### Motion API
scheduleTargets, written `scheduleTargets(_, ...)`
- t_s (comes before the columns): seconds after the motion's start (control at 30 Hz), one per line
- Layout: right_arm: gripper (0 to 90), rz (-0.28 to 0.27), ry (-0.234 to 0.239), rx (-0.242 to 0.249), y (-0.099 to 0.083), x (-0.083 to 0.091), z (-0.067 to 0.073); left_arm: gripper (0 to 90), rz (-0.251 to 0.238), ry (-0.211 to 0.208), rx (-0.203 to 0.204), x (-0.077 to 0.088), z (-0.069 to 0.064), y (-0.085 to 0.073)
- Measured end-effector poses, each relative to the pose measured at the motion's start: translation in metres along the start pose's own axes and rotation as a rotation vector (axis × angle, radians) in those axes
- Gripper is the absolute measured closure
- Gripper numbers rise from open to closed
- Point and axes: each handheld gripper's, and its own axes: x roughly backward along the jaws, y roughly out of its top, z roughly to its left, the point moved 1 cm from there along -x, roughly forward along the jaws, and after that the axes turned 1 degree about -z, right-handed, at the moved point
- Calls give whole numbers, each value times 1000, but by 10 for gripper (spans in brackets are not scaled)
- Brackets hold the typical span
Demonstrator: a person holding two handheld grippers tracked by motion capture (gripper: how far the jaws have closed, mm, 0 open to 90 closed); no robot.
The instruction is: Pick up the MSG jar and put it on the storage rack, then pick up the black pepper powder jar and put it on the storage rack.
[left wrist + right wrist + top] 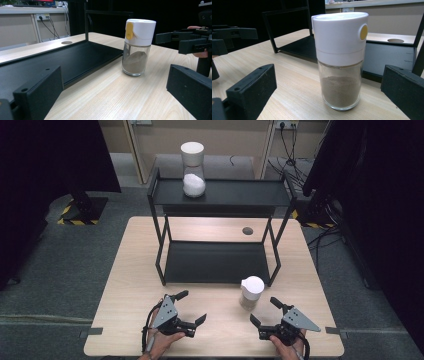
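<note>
Glass and white plastic make up the small spice shaker [251, 292] with brown powder in its lower part and a yellow button on its cap; it is seen upright on the pale wooden table [125, 285], just in front of the right front leg of the black metal two-tier shelf rack [220, 195]. A second, taller glass jar with a white cap and white grains [193, 169] is set on the rack's top shelf, well apart from the work.

The right gripper [264, 312] is held near the shaker with its jaws spread wide; in the right gripper view the shaker [340, 60] is framed between them but is not touched. The left gripper [192, 307] is also held with jaws apart, farther off, and nothing is gripped by it; its view looks across the table at the shaker [137, 47].

The step in hand is judged to be the approach for a grasp. For the next move, the right jaws would need to be brought level around the glass body or cap, centred, and closed gently so that the shaker is not tipped.
</note>
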Motion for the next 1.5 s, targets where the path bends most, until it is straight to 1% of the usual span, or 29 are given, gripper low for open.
scheduleTargets(0.4,5,-1,2,2,0,0,0,1,-9,4,5,1,1,-1)
scheduleTargets(0.57,5,-3,-1,2,0,-1,0,2,-4,2,11,1,2,-1)
scheduleTargets(0.87,5,-14,-8,6,-1,-1,1,2,-4,0,11,1,1,-2)
scheduleTargets(1.0,5,-15,-10,17,-1,-2,2,2,-7,-1,7,2,0,-2)
scheduleTargets(1.2,5,-25,-27,21,-1,-6,2,2,-7,1,9,2,1,-2)
scheduleTargets(1.37,5,-26,-36,41,1,-13,1,2,-6,1,11,2,2,-3)
scheduleTargets(1.5,5,-22,-43,57,4,-20,-3,2,-5,2,10,2,1,-3)
